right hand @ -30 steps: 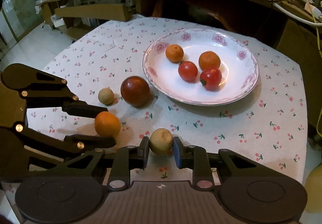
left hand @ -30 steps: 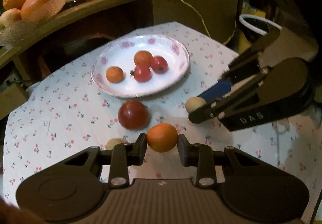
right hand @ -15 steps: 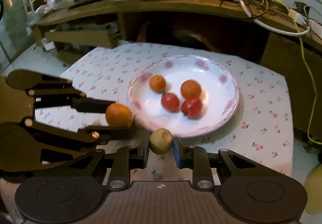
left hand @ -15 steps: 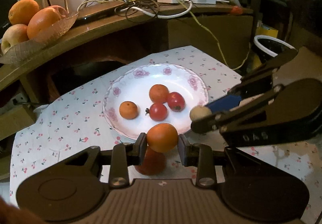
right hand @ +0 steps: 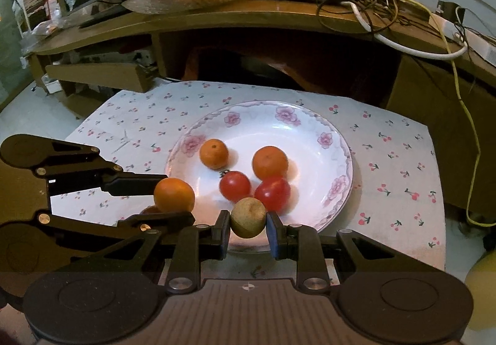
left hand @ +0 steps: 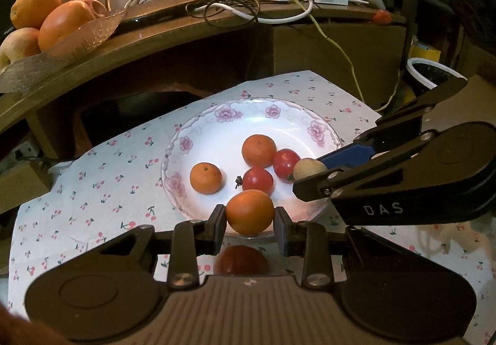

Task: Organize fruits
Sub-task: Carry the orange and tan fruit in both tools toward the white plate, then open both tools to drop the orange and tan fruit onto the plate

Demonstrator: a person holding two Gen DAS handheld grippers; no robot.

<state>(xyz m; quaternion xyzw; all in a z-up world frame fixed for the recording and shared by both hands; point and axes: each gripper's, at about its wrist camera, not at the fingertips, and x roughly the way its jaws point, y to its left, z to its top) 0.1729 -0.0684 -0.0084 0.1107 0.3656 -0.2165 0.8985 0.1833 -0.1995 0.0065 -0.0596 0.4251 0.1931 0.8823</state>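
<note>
My left gripper [left hand: 250,218] is shut on an orange [left hand: 250,211] and holds it above the near rim of the white floral plate [left hand: 198,131]. My right gripper [right hand: 248,225] is shut on a small tan fruit [right hand: 248,217], also over the plate's near edge [right hand: 338,134]. The plate holds two small oranges [left hand: 258,150] and two red tomatoes [left hand: 258,180]. A dark red apple [left hand: 241,259] lies on the cloth below my left gripper, partly hidden. In the right wrist view the left gripper's orange [right hand: 174,194] shows at the plate's left edge.
The cherry-print tablecloth [left hand: 102,184] covers a small table. Behind it a wooden desk [left hand: 173,32] carries a glass dish of large fruit [left hand: 46,19] and tangled cables [left hand: 235,1]. A white-rimmed bin [left hand: 434,72] stands at the right.
Both grippers have risen and moved forward with their fruit, from over the cloth to above the plate's near edge. The red apple now lies under my left gripper.
</note>
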